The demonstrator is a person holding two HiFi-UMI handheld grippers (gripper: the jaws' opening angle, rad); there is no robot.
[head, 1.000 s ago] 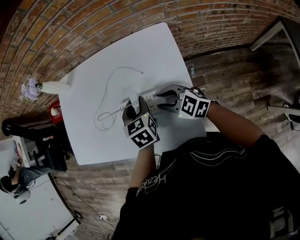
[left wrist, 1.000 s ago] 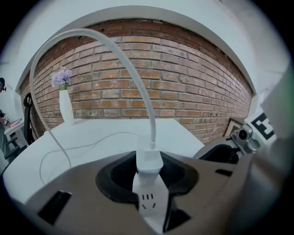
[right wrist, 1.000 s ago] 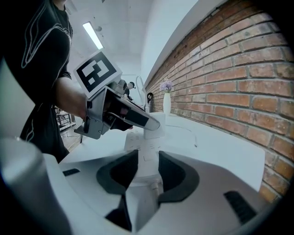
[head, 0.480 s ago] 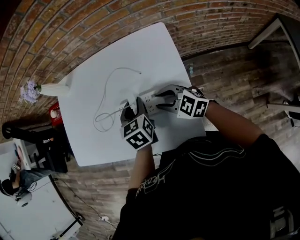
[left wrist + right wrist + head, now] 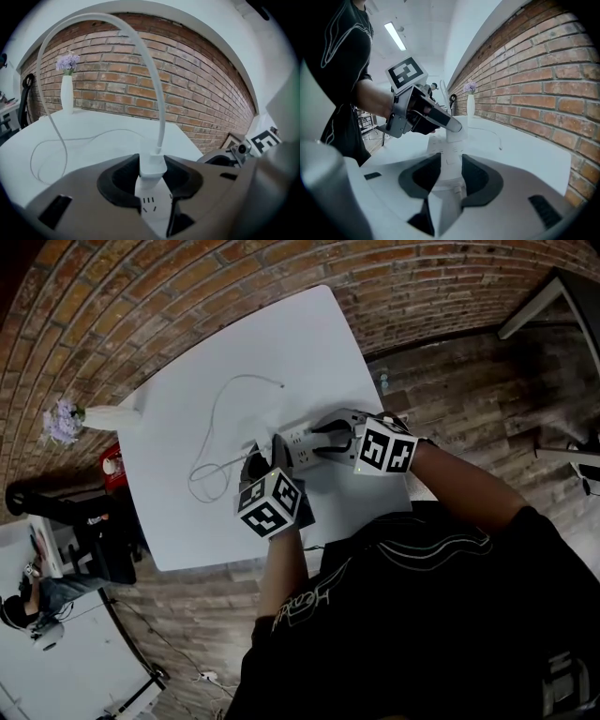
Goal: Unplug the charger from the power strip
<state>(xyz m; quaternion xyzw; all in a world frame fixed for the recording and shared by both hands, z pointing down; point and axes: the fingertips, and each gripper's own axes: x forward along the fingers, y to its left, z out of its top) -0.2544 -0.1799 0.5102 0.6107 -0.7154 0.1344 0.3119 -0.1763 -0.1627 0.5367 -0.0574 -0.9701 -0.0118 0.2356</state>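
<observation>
A white power strip (image 5: 300, 439) lies near the middle of the white table (image 5: 187, 521). My right gripper (image 5: 321, 439) is shut on its near end, and in the right gripper view the strip (image 5: 443, 150) sits between the pads (image 5: 423, 174). My left gripper (image 5: 152, 165) is shut on the white charger (image 5: 152, 168), which stands on the strip's far end. Socket slots (image 5: 149, 201) show just below it. I cannot tell whether its pins are still in the socket. Its thin white cable (image 5: 220, 413) loops away across the table.
A white vase of purple flowers (image 5: 94, 415) lies at the table's left corner, next to the brick wall (image 5: 141, 296). A red object (image 5: 111, 463) sits beside the table's left edge. Wood floor lies to the right, and the person's dark sleeves hide the near edge.
My left gripper has rolled a little about its own axis, and its marker cube has shifted slightly left. The right gripper and the strip have kept still.
</observation>
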